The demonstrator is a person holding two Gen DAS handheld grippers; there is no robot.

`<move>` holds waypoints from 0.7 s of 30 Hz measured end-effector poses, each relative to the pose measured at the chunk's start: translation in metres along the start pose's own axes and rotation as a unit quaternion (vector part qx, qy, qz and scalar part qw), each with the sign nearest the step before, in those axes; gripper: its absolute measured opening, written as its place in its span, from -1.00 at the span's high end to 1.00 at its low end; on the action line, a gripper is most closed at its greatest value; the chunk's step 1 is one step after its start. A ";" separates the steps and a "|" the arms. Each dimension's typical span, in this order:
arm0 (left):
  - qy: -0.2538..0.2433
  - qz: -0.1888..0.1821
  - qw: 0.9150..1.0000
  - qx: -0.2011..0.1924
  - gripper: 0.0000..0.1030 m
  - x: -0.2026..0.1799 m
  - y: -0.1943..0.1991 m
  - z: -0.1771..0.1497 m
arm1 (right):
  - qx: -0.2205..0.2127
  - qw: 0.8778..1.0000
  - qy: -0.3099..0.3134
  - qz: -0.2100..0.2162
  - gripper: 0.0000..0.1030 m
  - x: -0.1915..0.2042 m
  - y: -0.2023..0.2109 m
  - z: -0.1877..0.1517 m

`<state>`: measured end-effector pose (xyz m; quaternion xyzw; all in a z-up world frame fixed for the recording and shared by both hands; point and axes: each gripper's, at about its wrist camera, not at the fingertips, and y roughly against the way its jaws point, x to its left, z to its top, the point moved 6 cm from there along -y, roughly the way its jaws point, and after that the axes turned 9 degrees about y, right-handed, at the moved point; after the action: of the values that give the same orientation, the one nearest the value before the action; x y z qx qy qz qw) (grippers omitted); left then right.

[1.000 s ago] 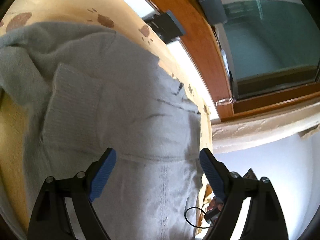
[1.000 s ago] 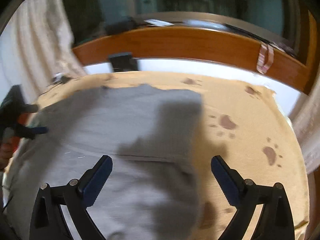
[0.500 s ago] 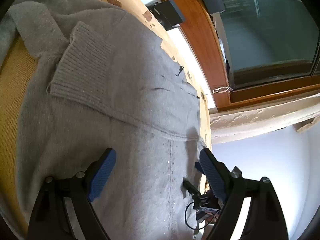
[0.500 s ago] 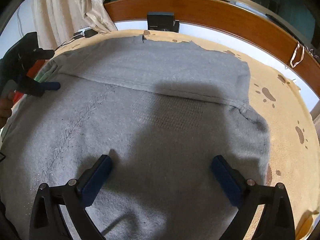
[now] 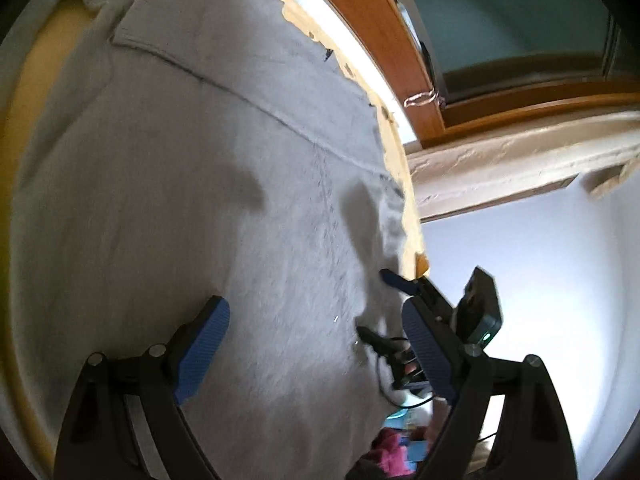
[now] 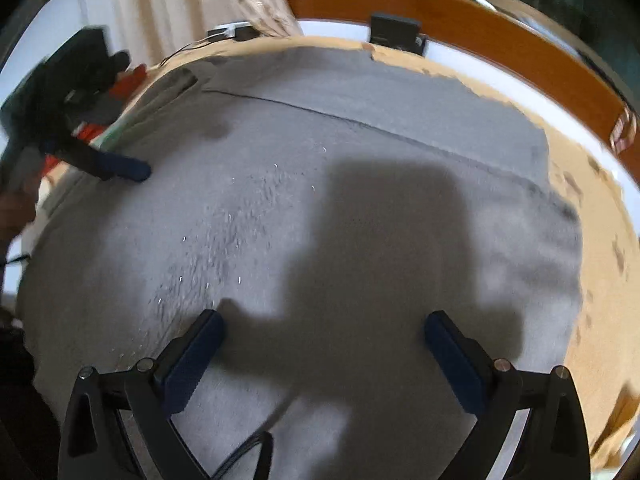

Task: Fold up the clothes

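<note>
A grey knit sweater (image 5: pixel 200 180) lies spread flat on a yellow cloth and fills most of both views. Its ribbed cuff (image 5: pixel 160 28) lies at the far end, and a long seam (image 6: pixel 360 124) crosses the garment. My left gripper (image 5: pixel 314 344) is open, low over the sweater near its right edge, with nothing between the pads. My right gripper (image 6: pixel 322 328) is also open, close above the sweater (image 6: pixel 280 128), and throws a dark shadow on it. In the right wrist view one blue finger (image 6: pixel 128 168) of the left gripper rests at the sweater's left edge.
The yellow cloth with brown paw prints (image 6: pixel 600 240) shows along the right side. A wooden window frame (image 6: pixel 500 40) and a black box (image 6: pixel 394 32) stand behind it. A cream curtain (image 6: pixel 180 8) hangs at the back left. A hand (image 6: pixel 12 208) holds the left gripper.
Both grippers have come down and closer to the sweater, which now fills far more of each view. Both stay open. The two grippers are now nearer one another.
</note>
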<state>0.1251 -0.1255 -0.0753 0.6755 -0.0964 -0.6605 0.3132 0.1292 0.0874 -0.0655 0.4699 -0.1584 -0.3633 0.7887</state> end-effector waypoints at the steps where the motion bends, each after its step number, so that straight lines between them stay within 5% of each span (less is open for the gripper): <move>1: -0.007 0.001 1.000 0.000 -0.75 0.000 0.002 -0.003 | -0.002 1.000 0.003 0.000 -0.99 0.000 0.003 -0.005; 7: -0.082 0.014 0.997 0.000 -0.75 -0.004 0.001 -0.018 | -0.014 1.000 0.011 -0.002 -0.99 0.003 0.013 -0.022; 11: -0.082 0.025 0.996 0.003 -0.75 -0.004 0.007 -0.020 | -0.005 1.000 0.013 0.000 -0.99 0.002 0.015 -0.022; 14: -0.092 0.019 0.995 -0.028 -0.76 -0.006 0.024 -0.022 | 0.012 1.000 0.009 0.000 -0.99 0.001 0.015 -0.010; 17: -0.082 -0.017 0.994 -0.074 -0.76 -0.006 0.055 -0.020 | -0.034 0.999 0.024 -0.005 -0.99 0.007 0.028 0.018; 21: -0.060 -0.007 0.990 -0.130 -0.95 0.007 0.101 -0.020 | -0.096 0.993 0.070 0.015 -0.99 0.030 0.037 0.068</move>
<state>0.1738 -0.2029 -0.0266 0.5890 -0.0234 -0.7091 0.3870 0.1252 0.0343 -0.0027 0.4135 -0.0739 -0.3311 0.8449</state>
